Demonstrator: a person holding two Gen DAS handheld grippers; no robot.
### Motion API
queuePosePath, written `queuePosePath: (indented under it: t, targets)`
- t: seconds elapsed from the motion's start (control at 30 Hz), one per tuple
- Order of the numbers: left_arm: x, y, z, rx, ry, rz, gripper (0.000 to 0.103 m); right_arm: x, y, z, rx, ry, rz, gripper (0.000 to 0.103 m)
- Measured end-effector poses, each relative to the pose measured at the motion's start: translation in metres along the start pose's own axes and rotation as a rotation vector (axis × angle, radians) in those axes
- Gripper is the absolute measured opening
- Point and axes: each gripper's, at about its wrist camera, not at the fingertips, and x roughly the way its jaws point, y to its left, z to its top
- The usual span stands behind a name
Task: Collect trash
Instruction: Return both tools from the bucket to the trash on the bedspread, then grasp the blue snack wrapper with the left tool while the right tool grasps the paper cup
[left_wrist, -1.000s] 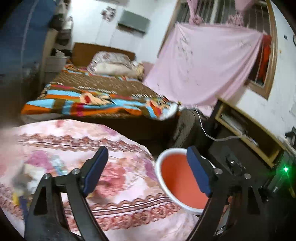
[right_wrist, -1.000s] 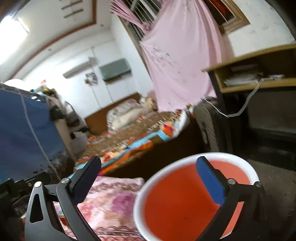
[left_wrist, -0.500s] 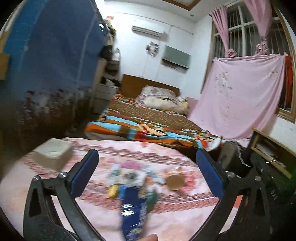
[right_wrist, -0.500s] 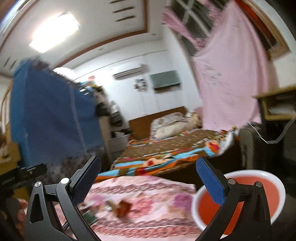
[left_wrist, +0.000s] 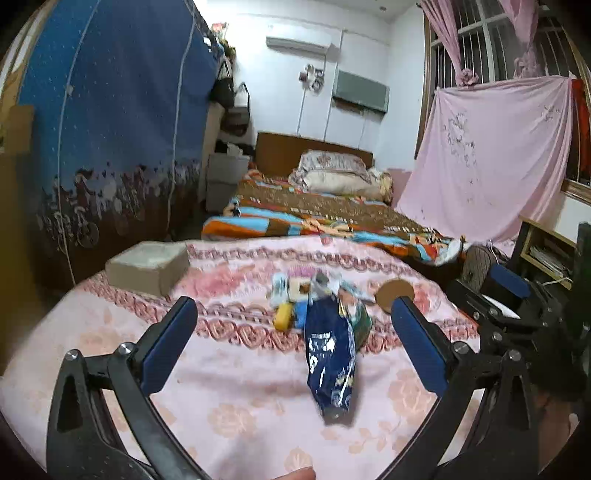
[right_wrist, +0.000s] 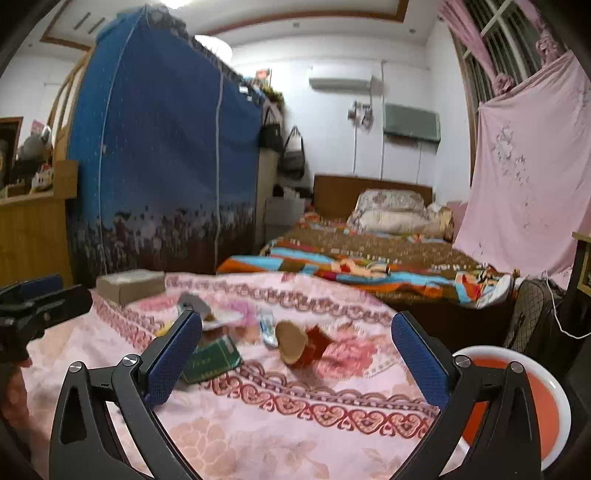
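Lying between spread left gripper (left_wrist: 293, 341): blue wrapper (left_wrist: 331, 363)

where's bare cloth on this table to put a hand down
Free: the near pink tablecloth left of the blue snack bag, and between the cardboard box and the trash. Crowded: the wrapper pile mid-table, beside the tipped cup.

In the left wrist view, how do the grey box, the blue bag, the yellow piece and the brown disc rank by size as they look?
1. Grey box and blue bag: similar; the bag is nearer the camera, so I do not rank them.
2. Brown disc.
3. Yellow piece.
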Motion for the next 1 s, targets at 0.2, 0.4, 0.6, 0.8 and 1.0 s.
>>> queuePosePath:
  t: [0.2, 0.4, 0.6, 0.8, 1.0]
  targets:
    - [0.019, 0.003, -0.003, -0.02, 0.119, -0.056, 0.09, 0.013, -0.011, -0.005, 0.058, 0.08, -0.003, 0.103]
    - [0.052, -0.002, -0.007, -0.039, 0.321, -0.166, 0.089, 0.032, -0.03, -0.008, 0.155, 0.206, -0.013, 0.103]
    - [0.077, 0.0, -0.004, -0.086, 0.426, -0.209, 0.083, 0.059, -0.033, -0.005, 0.184, 0.31, 0.028, 0.103]
    - [0.1, 0.008, -0.004, -0.14, 0.512, -0.225, 0.053, 0.095, -0.03, 0.001, 0.178, 0.395, 0.045, 0.102]
    - [0.096, 0.01, -0.011, -0.158, 0.492, -0.254, 0.039, 0.123, -0.02, -0.007, 0.137, 0.477, 0.044, 0.086]
